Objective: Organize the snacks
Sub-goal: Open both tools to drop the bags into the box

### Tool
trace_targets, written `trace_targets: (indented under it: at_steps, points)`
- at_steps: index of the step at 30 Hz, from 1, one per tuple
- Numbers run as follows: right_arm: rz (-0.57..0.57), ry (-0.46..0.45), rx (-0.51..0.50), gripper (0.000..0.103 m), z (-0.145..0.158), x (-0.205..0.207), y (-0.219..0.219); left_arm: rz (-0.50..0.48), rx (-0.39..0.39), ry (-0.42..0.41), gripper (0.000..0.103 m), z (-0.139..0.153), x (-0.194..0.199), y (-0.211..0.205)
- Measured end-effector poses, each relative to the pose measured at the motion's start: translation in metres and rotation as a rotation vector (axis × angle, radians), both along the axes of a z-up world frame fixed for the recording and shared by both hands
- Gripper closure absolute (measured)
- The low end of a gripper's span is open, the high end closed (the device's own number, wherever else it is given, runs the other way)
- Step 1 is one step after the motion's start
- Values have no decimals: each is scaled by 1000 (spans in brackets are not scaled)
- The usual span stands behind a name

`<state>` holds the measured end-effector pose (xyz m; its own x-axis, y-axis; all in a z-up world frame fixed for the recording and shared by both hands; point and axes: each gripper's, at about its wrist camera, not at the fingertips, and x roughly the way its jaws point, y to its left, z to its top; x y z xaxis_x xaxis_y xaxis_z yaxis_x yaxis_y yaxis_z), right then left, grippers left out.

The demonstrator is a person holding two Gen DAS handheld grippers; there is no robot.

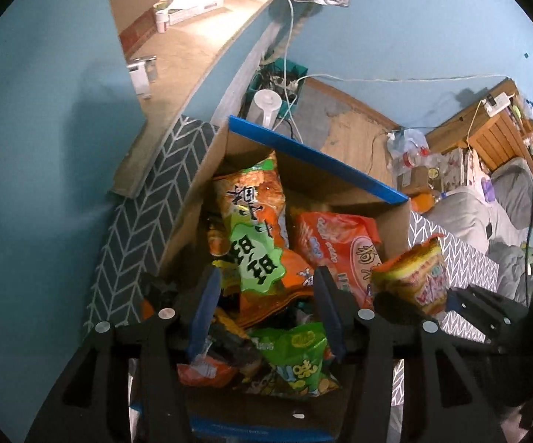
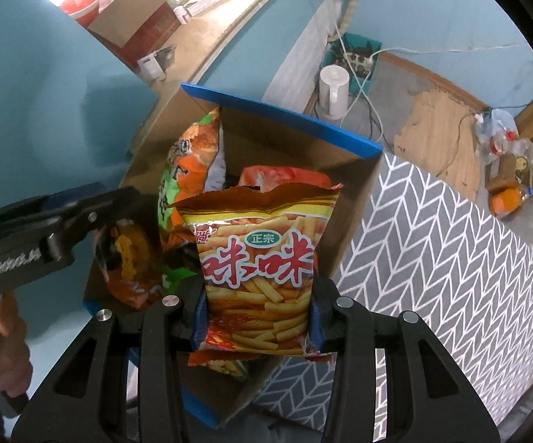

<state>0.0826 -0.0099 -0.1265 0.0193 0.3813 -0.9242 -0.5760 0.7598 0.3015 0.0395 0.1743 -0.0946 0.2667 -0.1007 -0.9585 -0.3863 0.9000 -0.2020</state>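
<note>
Right wrist view: the right claw (image 2: 258, 317) is clamped on a fries snack bag (image 2: 259, 258), pads pressed to its two sides, holding it upright above the open cardboard box (image 2: 351, 199) of snacks. Left wrist view: the left claw (image 1: 266, 313) hangs over the same box, jaws apart and empty, above the orange-and-green packet (image 1: 255, 236).

Lived-in home bedroom: rumpled grey bedding (image 1: 488, 214) far right of the left gripper (image 1: 266, 306), slatted wooden headboard (image 1: 495, 136) beyond, cluttered shelf (image 1: 192, 37) ahead, teal walls (image 1: 37, 110).
</note>
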Motion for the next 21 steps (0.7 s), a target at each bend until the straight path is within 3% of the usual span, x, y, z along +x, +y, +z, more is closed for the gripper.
trace_targets:
  at_steps: [9,13,21]
  points:
    - [41,-26,-28,61,3,1,22,60,-10,-19,40,8,-24,10]
    - [44,-42,-20,45,9,-1,23,82,1,-26,32,12,-32,10]
    - [16,-52,2,43,26,-7,14,100,2,-27,29,17,-49,4]
